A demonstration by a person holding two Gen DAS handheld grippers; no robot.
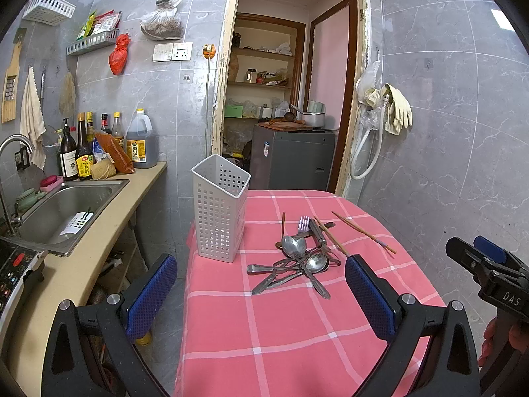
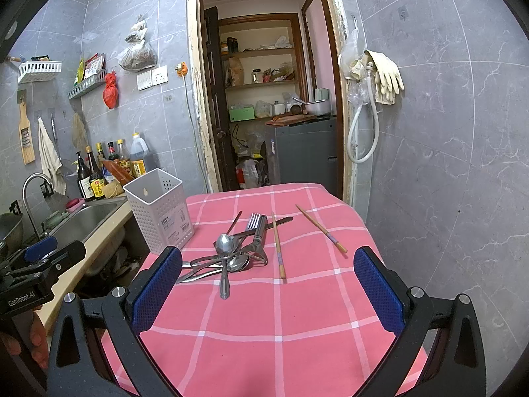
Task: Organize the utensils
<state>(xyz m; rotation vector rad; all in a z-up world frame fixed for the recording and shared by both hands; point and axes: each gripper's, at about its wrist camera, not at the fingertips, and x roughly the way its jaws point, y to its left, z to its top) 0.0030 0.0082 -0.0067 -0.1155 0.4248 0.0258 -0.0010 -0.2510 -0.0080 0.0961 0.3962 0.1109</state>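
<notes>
Both grippers hang over the near end of the table [image 1: 297,340], jaws spread wide, nothing between them. Left gripper [image 1: 261,284] sits toward the sink [image 1: 66,211] side; right gripper [image 2: 267,281] more centred.

Utensils lie in a loose pile [image 1: 294,261] mid-table on the pink check cloth: spoons, a fork [image 1: 303,224], a thick-handled tool, all overlapping. One chopstick [image 2: 277,244] touches the pile's right edge; the second chopstick [image 2: 321,229] lies apart, further right. White perforated holder [image 1: 220,208] stands upright at the table's left edge, just left of the pile.

View differences:
- Left wrist looks down into the sink and shows a white slotted item in the basin; the right wrist sees only the basin's rim and faucet [image 2: 34,192].
- Right wrist shows a label on the holder's near face and a hanging slot inside its back wall; the left wrist view shows neither.
- Each view catches the other gripper at its frame edge, with a bit of the hand [image 2: 31,340] holding it.
- Holder's floor not visible in either view.
</notes>
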